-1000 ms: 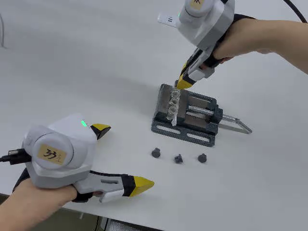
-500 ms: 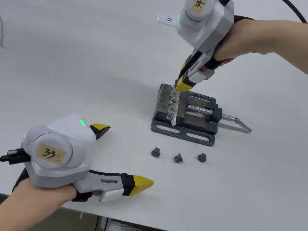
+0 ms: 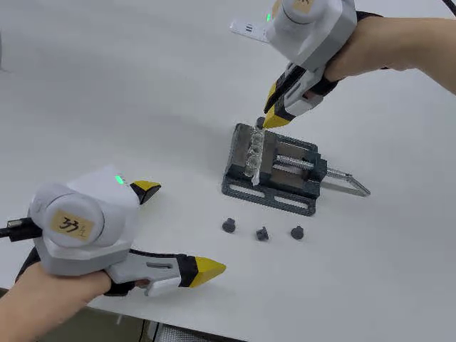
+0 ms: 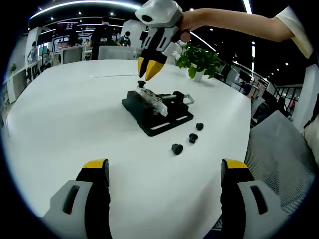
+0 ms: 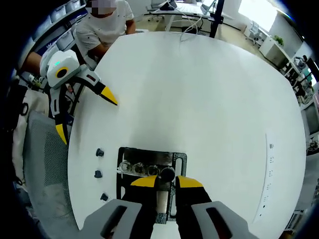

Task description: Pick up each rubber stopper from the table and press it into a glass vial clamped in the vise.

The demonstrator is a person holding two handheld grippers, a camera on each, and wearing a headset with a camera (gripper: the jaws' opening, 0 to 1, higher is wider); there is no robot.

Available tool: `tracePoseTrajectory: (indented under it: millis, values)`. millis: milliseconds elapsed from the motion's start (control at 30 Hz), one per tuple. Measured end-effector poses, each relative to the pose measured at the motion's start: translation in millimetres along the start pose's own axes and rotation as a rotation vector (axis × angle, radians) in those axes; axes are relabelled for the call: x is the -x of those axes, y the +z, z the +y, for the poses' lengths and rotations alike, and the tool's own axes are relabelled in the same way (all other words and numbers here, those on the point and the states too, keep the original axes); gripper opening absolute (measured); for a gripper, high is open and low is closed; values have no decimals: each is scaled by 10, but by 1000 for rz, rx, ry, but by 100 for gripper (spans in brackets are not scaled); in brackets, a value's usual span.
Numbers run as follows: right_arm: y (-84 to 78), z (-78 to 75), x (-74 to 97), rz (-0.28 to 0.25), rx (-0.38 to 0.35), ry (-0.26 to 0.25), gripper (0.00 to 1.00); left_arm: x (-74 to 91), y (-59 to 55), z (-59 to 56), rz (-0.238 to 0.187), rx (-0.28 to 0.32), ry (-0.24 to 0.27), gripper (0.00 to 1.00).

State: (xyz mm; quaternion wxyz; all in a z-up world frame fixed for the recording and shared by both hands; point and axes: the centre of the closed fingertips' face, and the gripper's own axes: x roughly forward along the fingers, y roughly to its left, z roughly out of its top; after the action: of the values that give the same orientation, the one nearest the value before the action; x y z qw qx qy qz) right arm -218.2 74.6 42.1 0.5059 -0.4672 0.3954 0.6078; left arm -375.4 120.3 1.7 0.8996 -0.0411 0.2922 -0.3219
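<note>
A dark vise (image 3: 285,187) (image 4: 149,117) (image 5: 122,186) clamps a row of glass vials (image 3: 251,158) (image 5: 135,169). A dark rubber stopper (image 3: 260,122) (image 4: 141,84) (image 5: 167,174) sits in the mouth of the far vial. My right gripper (image 3: 273,121) (image 4: 149,70) (image 5: 167,181) hovers just above that stopper, shut, its yellow tips nearly together and apart from the stopper. Three more stoppers (image 3: 229,225) (image 3: 262,233) (image 3: 297,231) lie on the table in front of the vise. My left gripper (image 3: 178,228) (image 4: 164,172) rests low at the near left, open and empty.
The white table (image 3: 128,92) spreads wide to the left of and behind the vise. The vise's screw handle (image 3: 349,182) sticks out to the right. A potted plant (image 4: 199,62) and a mesh chair (image 4: 279,164) stand beyond the table's edge.
My right gripper has lifted a little off the far vial and shifted slightly right, leaving the stopper on the vial. The left gripper has stayed put.
</note>
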Motion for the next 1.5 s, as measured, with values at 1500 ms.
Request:
tracePoseTrajectory:
  millis: [1500]
  values:
    - [-10,-13,-89,60,48,51,0,-79,-78,-25,19,27,-20,92]
